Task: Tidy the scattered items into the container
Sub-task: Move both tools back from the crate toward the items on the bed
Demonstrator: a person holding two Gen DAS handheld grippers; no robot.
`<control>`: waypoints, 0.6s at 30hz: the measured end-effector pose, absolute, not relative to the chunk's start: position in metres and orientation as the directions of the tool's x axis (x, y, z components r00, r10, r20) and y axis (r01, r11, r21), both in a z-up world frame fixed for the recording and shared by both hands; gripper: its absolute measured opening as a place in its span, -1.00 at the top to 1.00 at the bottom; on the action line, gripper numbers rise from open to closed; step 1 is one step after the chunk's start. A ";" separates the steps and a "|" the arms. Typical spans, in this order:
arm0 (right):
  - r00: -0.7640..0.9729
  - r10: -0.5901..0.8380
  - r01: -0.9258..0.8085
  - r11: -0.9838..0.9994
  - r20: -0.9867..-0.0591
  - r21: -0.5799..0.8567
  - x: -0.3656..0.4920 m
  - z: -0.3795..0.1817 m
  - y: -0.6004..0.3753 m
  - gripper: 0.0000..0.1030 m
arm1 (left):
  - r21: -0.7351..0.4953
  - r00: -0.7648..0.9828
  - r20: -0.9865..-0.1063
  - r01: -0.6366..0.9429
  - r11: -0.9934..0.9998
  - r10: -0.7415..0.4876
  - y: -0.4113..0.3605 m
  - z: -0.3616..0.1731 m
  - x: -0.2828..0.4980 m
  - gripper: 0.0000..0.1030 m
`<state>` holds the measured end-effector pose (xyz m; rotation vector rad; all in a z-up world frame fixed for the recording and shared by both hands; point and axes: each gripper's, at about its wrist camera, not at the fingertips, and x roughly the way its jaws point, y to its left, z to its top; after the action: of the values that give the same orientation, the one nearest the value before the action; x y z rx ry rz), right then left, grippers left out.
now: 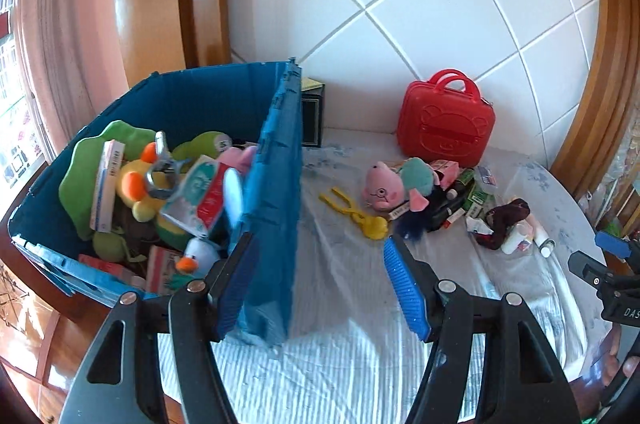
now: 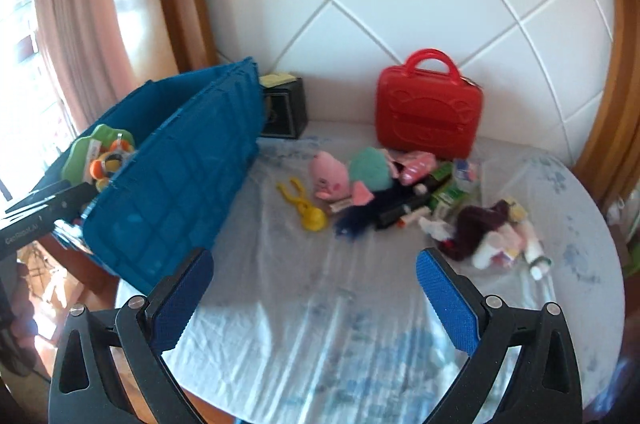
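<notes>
Hovering with jaws wide and empty, the left gripper (image 1: 316,284) and right gripper (image 2: 314,298) face a soft pink plush pig (image 2: 330,175), probably light, squeezable at its body, right of the blue plastic crate (image 1: 276,183).

The blue plastic crate (image 1: 276,159) stands open just ahead-left of the left gripper (image 1: 316,288), its hinged flap upright, already piled with plush toys and small boxes. Ahead of the right gripper (image 2: 314,288), on the sheet, lie a yellow clamp toy (image 2: 306,209), a pink plush pig (image 2: 330,175) touching a teal plush (image 2: 370,169), small cartons and tubes, and a maroon plush (image 2: 474,230) to the right.
</notes>
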<state>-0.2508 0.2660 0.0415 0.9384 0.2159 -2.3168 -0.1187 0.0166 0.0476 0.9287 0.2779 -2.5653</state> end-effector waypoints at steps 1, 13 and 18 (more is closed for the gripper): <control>-0.563 -0.461 0.582 -0.811 -0.686 0.068 -0.258 0.035 0.287 -1.00 | -0.057 -0.700 -0.654 0.423 -0.905 -0.286 0.030 0.045 -0.124 -0.24; -0.602 -0.278 0.306 -0.946 -0.749 0.106 -0.317 -0.023 0.450 -1.00 | -0.015 -0.631 -0.750 0.316 -0.949 -0.198 0.125 -0.017 -0.203 -0.24; -0.585 -0.201 0.196 -0.975 -0.786 0.103 -0.334 -0.046 0.481 -1.00 | -0.047 -0.649 -0.752 0.226 -0.973 -0.115 0.144 -0.043 -0.234 -0.24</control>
<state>-0.3340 0.4810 -0.0458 1.2965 -0.0081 -2.6143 -0.2337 0.1441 -0.0431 1.2101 0.2028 -2.6860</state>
